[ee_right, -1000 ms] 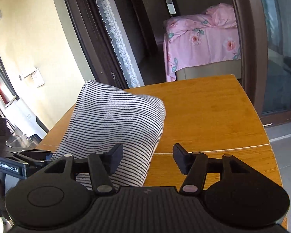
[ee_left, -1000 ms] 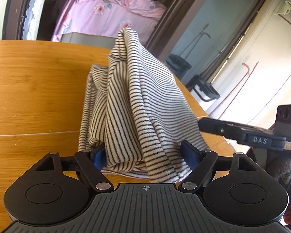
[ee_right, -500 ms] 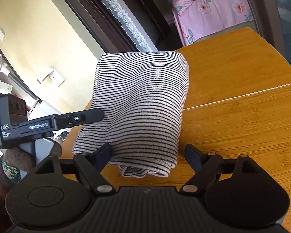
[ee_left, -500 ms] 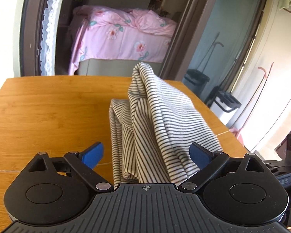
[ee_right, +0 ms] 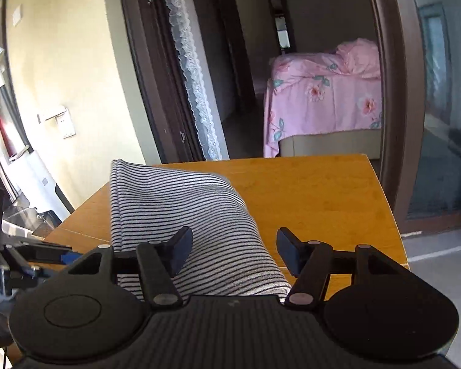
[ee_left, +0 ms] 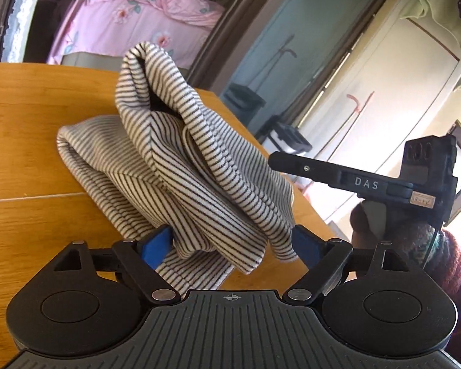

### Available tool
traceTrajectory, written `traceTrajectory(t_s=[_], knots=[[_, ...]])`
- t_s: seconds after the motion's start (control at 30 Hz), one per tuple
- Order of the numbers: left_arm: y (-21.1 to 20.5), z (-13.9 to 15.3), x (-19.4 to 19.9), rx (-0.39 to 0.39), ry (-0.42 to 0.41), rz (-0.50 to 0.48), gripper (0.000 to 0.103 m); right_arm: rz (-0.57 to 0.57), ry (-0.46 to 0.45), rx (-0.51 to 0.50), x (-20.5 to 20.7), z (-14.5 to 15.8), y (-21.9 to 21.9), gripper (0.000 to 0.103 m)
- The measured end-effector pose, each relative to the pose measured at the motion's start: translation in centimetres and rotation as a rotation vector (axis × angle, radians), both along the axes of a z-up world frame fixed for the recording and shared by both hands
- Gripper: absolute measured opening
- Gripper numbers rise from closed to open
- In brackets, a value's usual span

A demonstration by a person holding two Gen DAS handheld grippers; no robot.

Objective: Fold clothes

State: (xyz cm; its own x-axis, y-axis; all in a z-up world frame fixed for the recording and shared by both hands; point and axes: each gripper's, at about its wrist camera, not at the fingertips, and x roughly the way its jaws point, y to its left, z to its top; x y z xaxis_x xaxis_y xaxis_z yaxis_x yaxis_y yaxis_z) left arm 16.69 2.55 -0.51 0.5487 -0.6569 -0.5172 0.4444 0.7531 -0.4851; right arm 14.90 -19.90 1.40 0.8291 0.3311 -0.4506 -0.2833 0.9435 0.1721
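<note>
Since a second ago both claws have been opening. Shirt [ee_left: 181,166], soft and floppy, lies bunched on the desk [ee_left: 30,117]; I'd grip a thick fold. Left claw [ee_left: 230,243] gapes wide around it, right claw [ee_right: 233,249] half-open over it, neither gripping. Only my left view shows its loose layers.

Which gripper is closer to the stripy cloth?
Left. The left gripper has the stripy cloth bunched between its fingers; the right gripper sits over its edge.
</note>
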Motion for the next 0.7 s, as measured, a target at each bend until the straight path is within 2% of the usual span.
traceTrajectory(t_s=[0.07, 0.13, 0.2, 0.27, 0.33, 0.37, 0.4, 0.5, 0.6, 0.7], knots=[[1.4, 0.4, -0.4, 0.007, -0.025, 0.068, 0.095, 0.069, -0.069, -0.051, -1.5, 0.3, 1.8, 0.073], [3.2, 0.5, 0.0, 0.013, -0.018, 0.173, 0.093, 0.155, -0.129, -0.137, -2.8, 0.1, 4.8, 0.074], [4.5, 0.4, 0.5, 0.024, -0.002, 0.257, 0.089, 0.242, -0.153, -0.231, -3.3, -0.8, 8.1, 0.075], [5.3, 0.3, 1.0, 0.026, 0.012, 0.299, 0.084, 0.265, -0.146, -0.305, -2.9, -2.0, 10.5, 0.075], [5.4, 0.1, 1.3, 0.022, 0.023, 0.296, 0.074, 0.236, -0.162, -0.384, -2.2, -3.0, 11.6, 0.075], [5.3, 0.0, 1.4, 0.019, 0.028, 0.276, 0.071, 0.225, -0.163, -0.389, -1.8, -3.0, 11.5, 0.071], [5.2, 0.0, 1.5, 0.016, 0.034, 0.252, 0.064, 0.22, -0.145, -0.353, -1.3, -2.5, 10.9, 0.052], [4.0, -0.6, 1.6, -0.007, 0.053, 0.171, 0.052, 0.204, -0.112, -0.271, -0.5, -0.8, 9.0, 0.03], [2.5, -1.6, 2.1, -0.036, 0.081, 0.096, 0.043, 0.177, -0.127, -0.22, 0.4, 1.4, 7.5, 0.024], [0.8, -2.5, 2.5, -0.044, 0.102, 0.046, 0.042, 0.196, -0.157, -0.106, 2.2, 5.0, 7.2, 0.018]])
